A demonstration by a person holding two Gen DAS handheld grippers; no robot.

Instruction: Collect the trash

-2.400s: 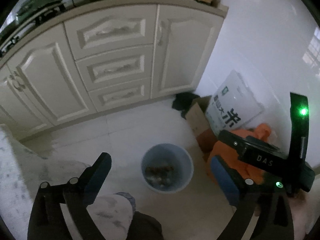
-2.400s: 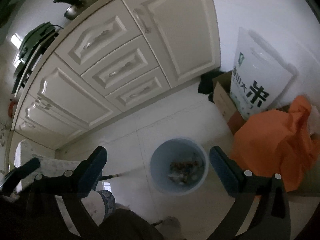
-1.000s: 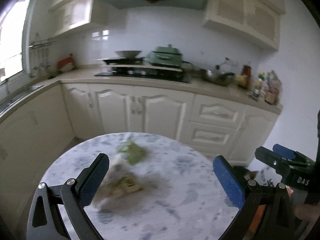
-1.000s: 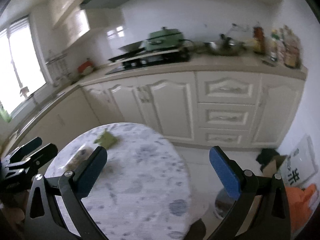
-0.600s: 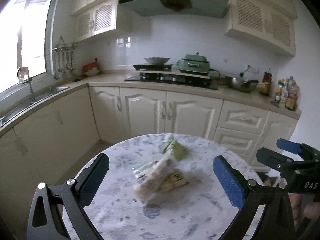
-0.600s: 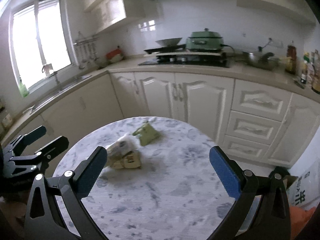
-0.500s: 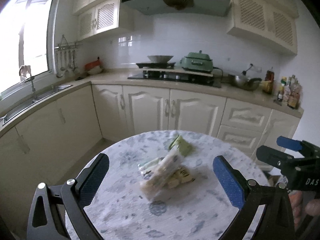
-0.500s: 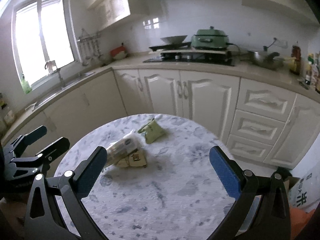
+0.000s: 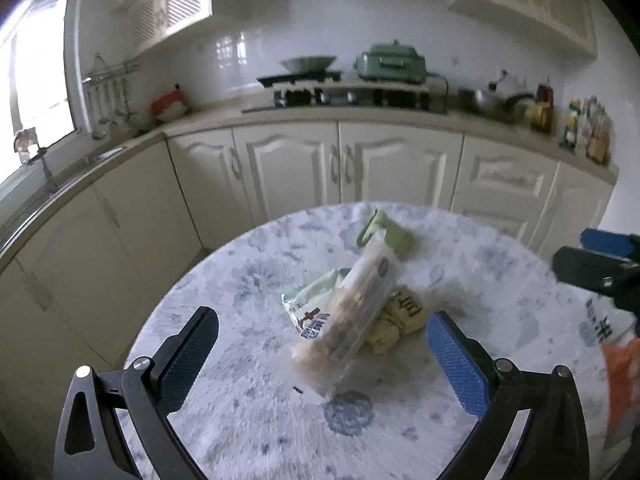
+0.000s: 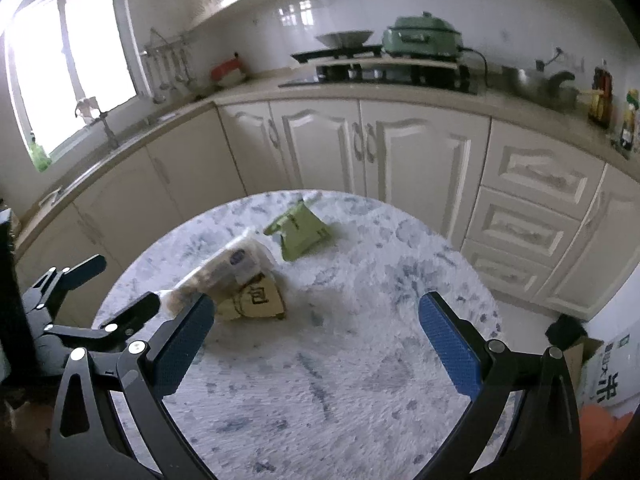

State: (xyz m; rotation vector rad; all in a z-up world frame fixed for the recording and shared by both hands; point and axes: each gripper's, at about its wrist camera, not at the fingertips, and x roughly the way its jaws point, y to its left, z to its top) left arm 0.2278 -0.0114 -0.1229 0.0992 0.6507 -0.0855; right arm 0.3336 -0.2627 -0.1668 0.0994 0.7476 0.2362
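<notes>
Cream kitchen cabinets and a stove counter stand behind a round marbled tabletop (image 9: 224, 412), where the trash lies in a small heap near the middle. A long clear snack wrapper (image 9: 352, 320) lies across a green-and-white packet (image 9: 310, 300) and a tan paper packet (image 10: 256, 300), and a folded green wrapper (image 10: 300, 232) sits just beside them toward the cabinets. None of it looks collected yet, so as far as can be judged the whole pile on this surface is left to pick up. The left tool (image 9: 320, 348) hovers released around the near end of the clear wrapper, jaws wide and touching nothing; the right tool (image 10: 316, 332) is likewise spread wide and empty over bare marble. The tan packet carries a large Chinese character, apparently "包"; other print is too blurred to read.
</notes>
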